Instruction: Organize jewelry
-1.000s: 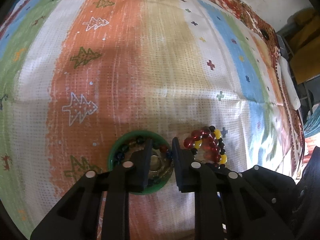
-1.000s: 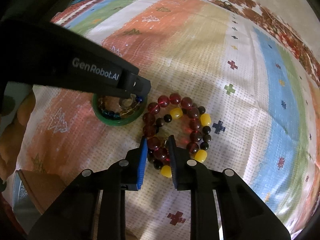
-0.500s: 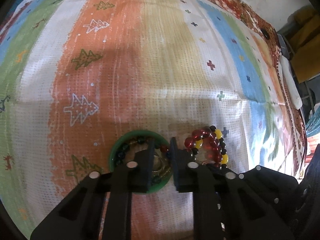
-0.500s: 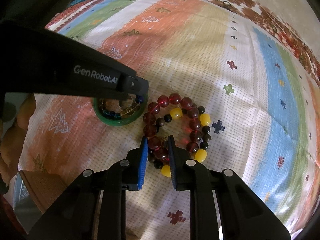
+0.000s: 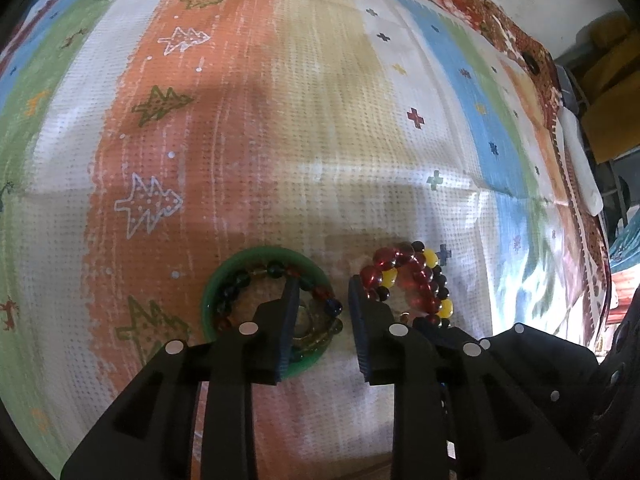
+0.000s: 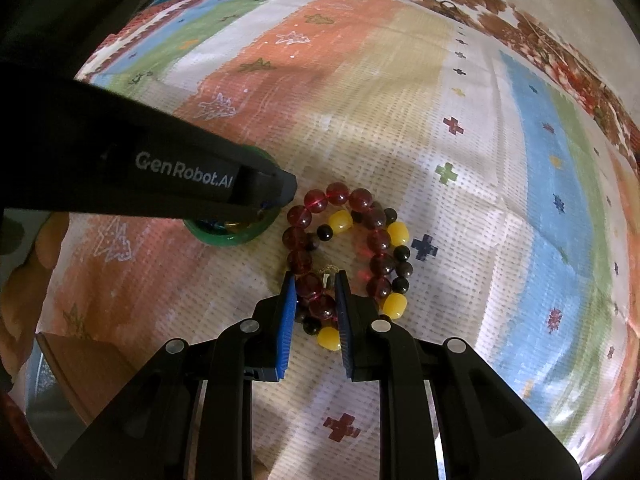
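Green bangle [image 5: 256,258]: one smooth ring on woven cloth [image 5: 320,120], dark bead strand inside.
Red bracelet [image 6: 316,296]: glossy round beads, clenched by right gripper [image 6: 316,300].
Left gripper [image 5: 320,304]: jaws opening, gripping nothing.

It looks like a home, likely a bedroom: ahead of the tongs a striped printed bedsheet [image 5: 304,128] with trees and crosses covers a soft surface, and yellow cloth [image 5: 612,64] is piled far right beside it.
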Demonstrator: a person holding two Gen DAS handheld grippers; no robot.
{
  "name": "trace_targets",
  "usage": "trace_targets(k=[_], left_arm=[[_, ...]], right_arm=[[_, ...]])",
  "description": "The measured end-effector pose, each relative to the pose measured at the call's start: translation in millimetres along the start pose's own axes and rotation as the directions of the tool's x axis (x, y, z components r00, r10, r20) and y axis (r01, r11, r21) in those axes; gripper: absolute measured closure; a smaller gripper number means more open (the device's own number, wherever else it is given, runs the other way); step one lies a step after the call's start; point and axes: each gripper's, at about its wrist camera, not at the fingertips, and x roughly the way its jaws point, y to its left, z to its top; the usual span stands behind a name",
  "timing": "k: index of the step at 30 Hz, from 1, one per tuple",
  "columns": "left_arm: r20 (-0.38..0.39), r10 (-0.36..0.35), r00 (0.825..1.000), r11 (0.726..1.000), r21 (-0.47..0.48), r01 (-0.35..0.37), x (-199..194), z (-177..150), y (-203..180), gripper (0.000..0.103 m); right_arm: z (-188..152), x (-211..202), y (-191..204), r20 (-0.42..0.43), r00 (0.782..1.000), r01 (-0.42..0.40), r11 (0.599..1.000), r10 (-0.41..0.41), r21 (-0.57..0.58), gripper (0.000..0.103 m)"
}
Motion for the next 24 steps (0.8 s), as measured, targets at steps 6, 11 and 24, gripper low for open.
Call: trace_targets(k=[6, 11, 24], left_arm=[[0.009, 0.023, 1.000, 1.000, 0.002, -0.023, -0.5, -0.2, 0.0, 0.082], [0.022, 0.024, 0.999, 1.000, 0.008, -0.024, -3.2, 0.2, 0.3, 0.097], [0.007, -0.003, 1.000, 1.000, -0.019, 0.003, -6.3, 0.7, 1.3, 0.094]], right_arm=[[-1.5, -0.8, -2.9, 0.002, 1.000, 0.005, 1.000, -0.005, 0.009, 0.083], [-1.5, -0.6, -3.0, 0.004, 1.000, 0.007, 1.000, -0.007, 0.014, 0.083], [-2.8, -1.7, -10.7, 0.003, 1.000, -0.004, 0.999, 0.004, 0.053, 0.083]])
